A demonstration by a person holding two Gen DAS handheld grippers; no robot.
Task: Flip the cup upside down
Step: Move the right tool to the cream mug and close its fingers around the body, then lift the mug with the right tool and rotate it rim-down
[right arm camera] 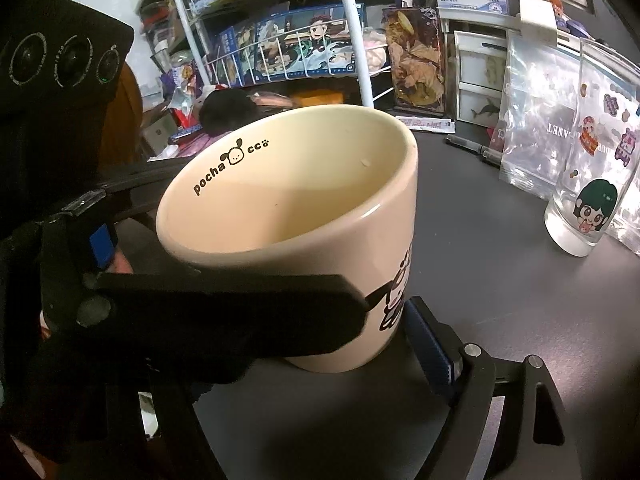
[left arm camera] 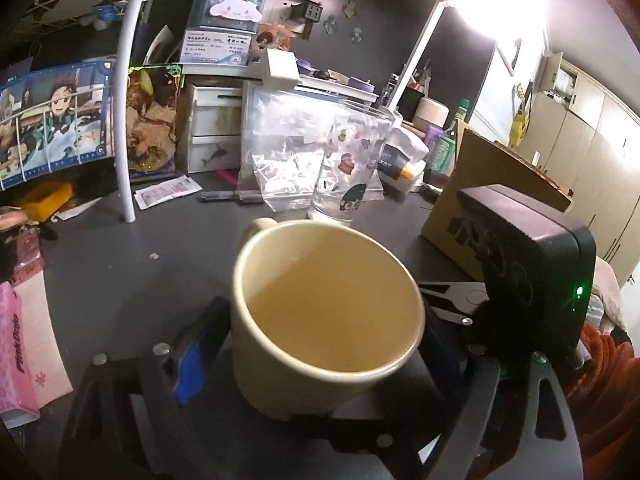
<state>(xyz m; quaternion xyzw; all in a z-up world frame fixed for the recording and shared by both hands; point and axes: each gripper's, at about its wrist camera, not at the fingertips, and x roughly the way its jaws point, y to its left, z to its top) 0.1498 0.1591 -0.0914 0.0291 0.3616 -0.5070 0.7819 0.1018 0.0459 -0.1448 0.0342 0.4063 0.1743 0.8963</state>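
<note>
A cream mug [left arm camera: 320,312] with a handle at its far side stands mouth up on the dark table [left arm camera: 140,272], slightly tilted. My left gripper [left arm camera: 316,344] has its blue-padded fingers [left arm camera: 196,360] pressed on both sides of the mug. In the right wrist view the same mug [right arm camera: 288,216] shows "pochacco" lettering inside its rim and a cartoon print outside. My right gripper [right arm camera: 384,336] straddles the mug too, one blue pad [right arm camera: 432,356] close against its right wall. The left gripper's black finger crosses in front of the mug there.
A clear glass with cartoon stickers [left arm camera: 348,164] [right arm camera: 596,184] stands just behind the mug. Plastic bags [left arm camera: 288,144], a pen [left arm camera: 232,197], a cardboard box [left arm camera: 492,200], a white rack post [left arm camera: 124,120] and a pink box [left arm camera: 24,344] surround it.
</note>
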